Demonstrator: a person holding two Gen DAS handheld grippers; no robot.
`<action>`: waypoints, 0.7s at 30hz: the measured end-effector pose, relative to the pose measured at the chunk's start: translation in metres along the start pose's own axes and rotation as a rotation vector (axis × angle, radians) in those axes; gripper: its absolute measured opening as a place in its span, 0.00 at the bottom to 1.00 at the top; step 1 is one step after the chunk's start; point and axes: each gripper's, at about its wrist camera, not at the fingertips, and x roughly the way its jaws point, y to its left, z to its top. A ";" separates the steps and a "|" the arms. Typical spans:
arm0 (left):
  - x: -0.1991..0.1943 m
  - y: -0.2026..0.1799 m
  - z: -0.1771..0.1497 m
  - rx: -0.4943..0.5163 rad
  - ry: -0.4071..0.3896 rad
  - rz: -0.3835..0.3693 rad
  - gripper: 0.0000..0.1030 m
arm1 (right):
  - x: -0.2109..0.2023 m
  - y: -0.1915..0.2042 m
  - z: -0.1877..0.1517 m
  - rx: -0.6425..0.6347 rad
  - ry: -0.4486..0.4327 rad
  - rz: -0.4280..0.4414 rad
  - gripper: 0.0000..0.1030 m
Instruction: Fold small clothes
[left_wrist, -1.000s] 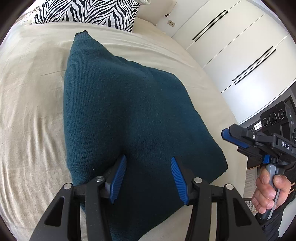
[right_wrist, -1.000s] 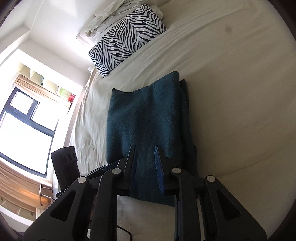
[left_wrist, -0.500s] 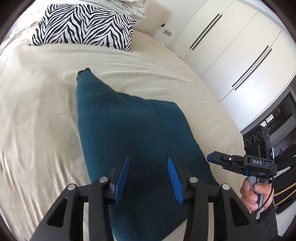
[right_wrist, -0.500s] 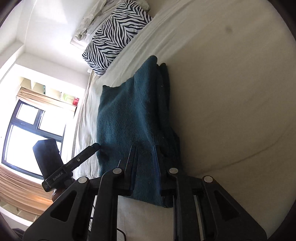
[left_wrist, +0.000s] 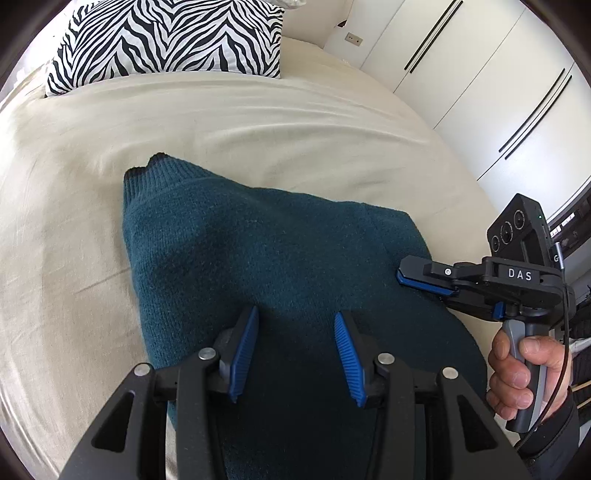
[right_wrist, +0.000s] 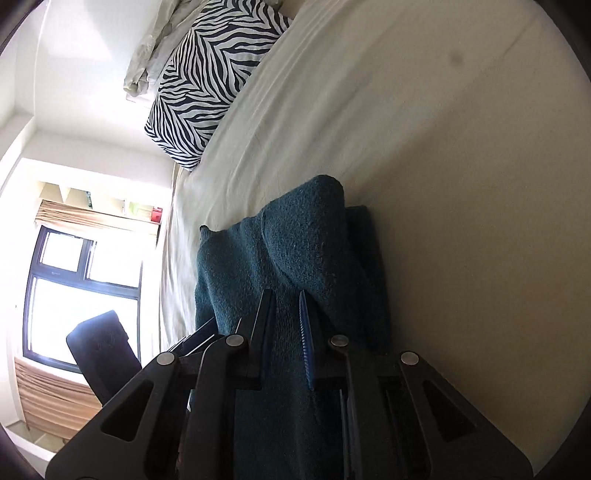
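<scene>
Teal knit sweater (left_wrist: 266, 258) lies folded on beige bed sheet (left_wrist: 74, 221), filling centre and lower frame of left wrist view. Left gripper (left_wrist: 295, 332), bottom centre, fingers spread wide over the knit, gripping nothing. Right gripper (left_wrist: 402, 276), right edge of same view, pinched narrow on the sweater's side edge. Zebra pillow (left_wrist: 173, 37) upper left; white wardrobe (left_wrist: 498, 92) upper right.

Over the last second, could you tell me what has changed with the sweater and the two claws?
The right claw has swung in over the right edge of the dark teal knitted sweater and narrowed, with a fold of knit between its fingers. The sweater's far end has bunched towards the camera. The left claw stays open above it.
</scene>
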 end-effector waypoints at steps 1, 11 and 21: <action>0.000 -0.002 -0.001 0.005 0.000 0.005 0.44 | -0.004 0.005 -0.002 -0.004 -0.006 -0.016 0.12; -0.002 -0.012 -0.011 0.050 -0.041 0.052 0.45 | -0.021 0.015 -0.063 -0.153 0.035 -0.018 0.15; -0.018 -0.028 -0.022 0.122 -0.096 0.137 0.50 | -0.088 0.030 -0.076 -0.187 -0.178 -0.043 0.71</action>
